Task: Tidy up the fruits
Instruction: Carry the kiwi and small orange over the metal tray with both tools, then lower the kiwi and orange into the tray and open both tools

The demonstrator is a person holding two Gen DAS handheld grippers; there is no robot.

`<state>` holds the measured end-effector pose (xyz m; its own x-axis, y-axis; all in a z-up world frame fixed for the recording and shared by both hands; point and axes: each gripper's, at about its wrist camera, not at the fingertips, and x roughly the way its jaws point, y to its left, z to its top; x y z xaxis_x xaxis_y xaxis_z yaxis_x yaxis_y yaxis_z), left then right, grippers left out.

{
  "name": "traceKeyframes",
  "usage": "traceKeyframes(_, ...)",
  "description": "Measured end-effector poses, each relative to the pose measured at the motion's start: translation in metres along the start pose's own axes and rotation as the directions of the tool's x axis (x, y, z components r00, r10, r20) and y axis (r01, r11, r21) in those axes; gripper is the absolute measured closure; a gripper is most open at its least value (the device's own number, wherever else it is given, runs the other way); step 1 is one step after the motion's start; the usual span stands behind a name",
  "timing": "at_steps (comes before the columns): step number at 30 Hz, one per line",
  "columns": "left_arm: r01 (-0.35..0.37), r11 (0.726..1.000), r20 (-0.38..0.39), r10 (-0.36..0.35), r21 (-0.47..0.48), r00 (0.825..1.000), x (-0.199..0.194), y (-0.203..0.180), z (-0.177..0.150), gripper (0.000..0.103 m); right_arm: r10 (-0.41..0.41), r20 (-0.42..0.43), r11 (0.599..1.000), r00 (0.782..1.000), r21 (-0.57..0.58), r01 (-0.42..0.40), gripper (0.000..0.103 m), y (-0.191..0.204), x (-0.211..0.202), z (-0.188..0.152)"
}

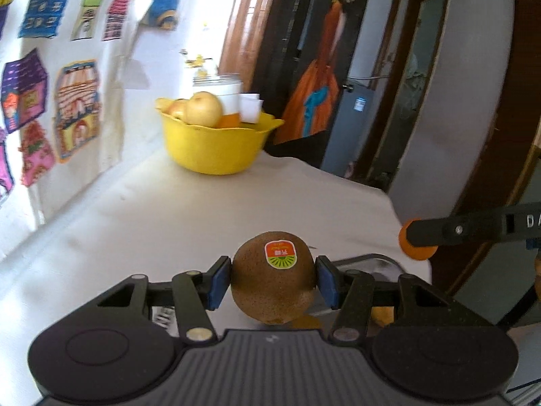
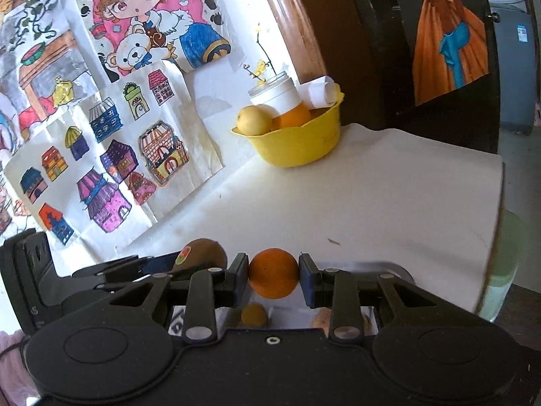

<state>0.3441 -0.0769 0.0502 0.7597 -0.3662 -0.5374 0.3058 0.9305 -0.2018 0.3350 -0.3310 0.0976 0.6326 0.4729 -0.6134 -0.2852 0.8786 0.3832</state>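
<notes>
My left gripper [image 1: 273, 279] is shut on a brown kiwi [image 1: 274, 275] with a red and green sticker, held above the white table [image 1: 203, 209]. My right gripper [image 2: 274, 279] is shut on a small orange [image 2: 274, 272]; in the left wrist view that orange [image 1: 417, 248] shows at the right edge. The kiwi [image 2: 203, 253] also appears left of the orange in the right wrist view. A yellow bowl [image 1: 216, 145] stands at the table's far side by the wall, holding pale pears [image 1: 203, 110] and an orange [image 2: 294, 116].
A white jar [image 1: 225, 93] and a white paper cup [image 1: 250, 106] stand by the bowl [image 2: 297, 142]. Coloured drawings [image 2: 111, 155] cover the wall on the left. A metal tray [image 2: 389, 270] with more fruit lies under the grippers. The table's right edge [image 2: 497, 209] drops off.
</notes>
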Motion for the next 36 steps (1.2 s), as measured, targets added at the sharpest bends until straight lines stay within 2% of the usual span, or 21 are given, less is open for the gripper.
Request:
traceKeyframes(8,0.056,0.998,-0.039,-0.055,0.04,0.998,-0.005,-0.036,-0.016,0.045,-0.019,0.026,1.0,0.999,0.001,0.018,0.069,-0.017,-0.035,-0.036)
traceKeyframes(14,0.098,0.994,-0.063,-0.095,0.053,0.993,-0.008,-0.053,-0.027,0.045,-0.038,0.038,0.999,0.999,0.012,0.038,0.069,-0.031,-0.047,-0.06)
traceKeyframes(18,0.105,0.991,-0.087,-0.098,0.085,0.991,-0.007,-0.064,-0.034,0.045,-0.057,0.047,0.998,0.997,-0.004,0.057,0.069,-0.036,-0.051,-0.073)
traceKeyframes(23,0.091,0.983,-0.112,-0.074,0.158,0.991,-0.005,-0.081,-0.039,0.045,-0.085,0.04,0.995,0.996,-0.051,0.087,0.069,-0.039,-0.048,-0.089)
traceKeyframes(27,0.074,0.981,-0.138,-0.05,0.18,0.989,-0.003,-0.091,-0.041,0.045,-0.102,0.032,0.989,0.994,-0.101,0.105,0.069,-0.038,-0.043,-0.099)
traceKeyframes(32,0.034,0.97,-0.166,0.006,0.24,0.986,0.003,-0.102,-0.042,0.045,-0.134,0.032,0.967,0.99,-0.213,0.138,0.069,-0.03,-0.036,-0.11)
traceKeyframes(36,0.029,0.974,-0.194,0.016,0.224,0.981,0.011,-0.102,-0.041,0.045,-0.14,0.027,0.954,0.99,-0.264,0.142,0.069,-0.026,-0.033,-0.116)
